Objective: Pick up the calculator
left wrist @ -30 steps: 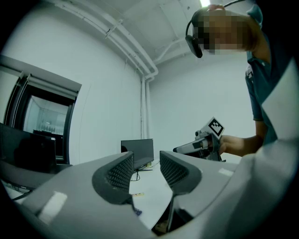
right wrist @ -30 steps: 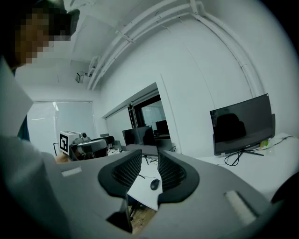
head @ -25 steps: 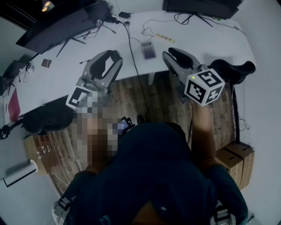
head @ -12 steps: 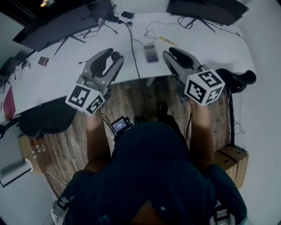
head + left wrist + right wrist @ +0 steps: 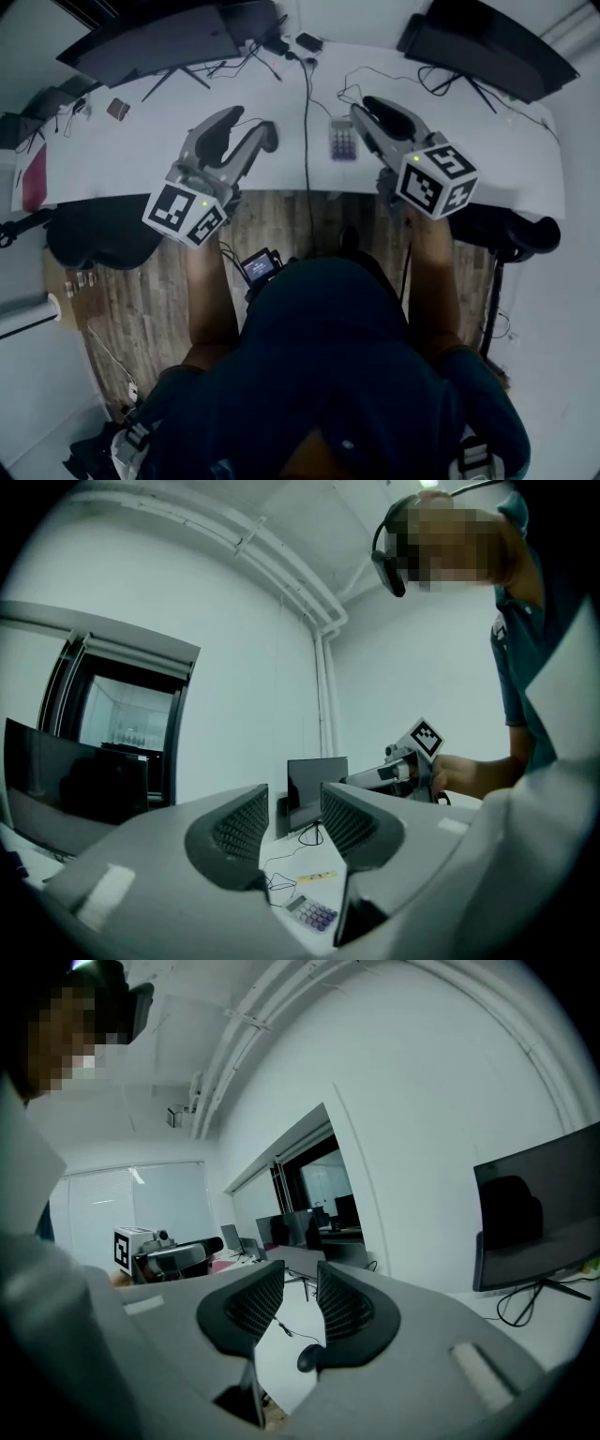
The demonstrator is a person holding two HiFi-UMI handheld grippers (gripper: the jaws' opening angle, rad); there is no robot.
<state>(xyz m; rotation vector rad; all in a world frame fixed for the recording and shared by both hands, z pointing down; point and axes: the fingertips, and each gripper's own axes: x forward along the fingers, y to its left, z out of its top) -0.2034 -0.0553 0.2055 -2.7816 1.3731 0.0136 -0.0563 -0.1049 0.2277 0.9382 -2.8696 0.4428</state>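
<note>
Standing by the white table [image 5: 141, 164], I watch the person hold both grippers out over its near edge. The calculator [image 5: 343, 142] lies flat on the table close to that edge, at about 12 o'clock from the person. It is just at the 3 o'clock side of a black cable [image 5: 306, 112] that crosses the tabletop and drops over the edge.

The right gripper [image 5: 368, 109] is right beside the calculator, at its 3 o'clock (whether it touches I cannot tell from above). Its own view shows the jaws released, a narrow gap between them and nothing in it. A small dark rounded object [image 5: 307, 1358] shows on the table below.

The left gripper [image 5: 251, 127] sits at the cable's 9 o'clock, apart from the calculator, jaws likewise parted and empty. Through their gap the calculator shows low down.

At the far side stand one dark monitor [image 5: 159, 37] at 10 o'clock and a second monitor [image 5: 487, 47] at 2 o'clock.
</note>
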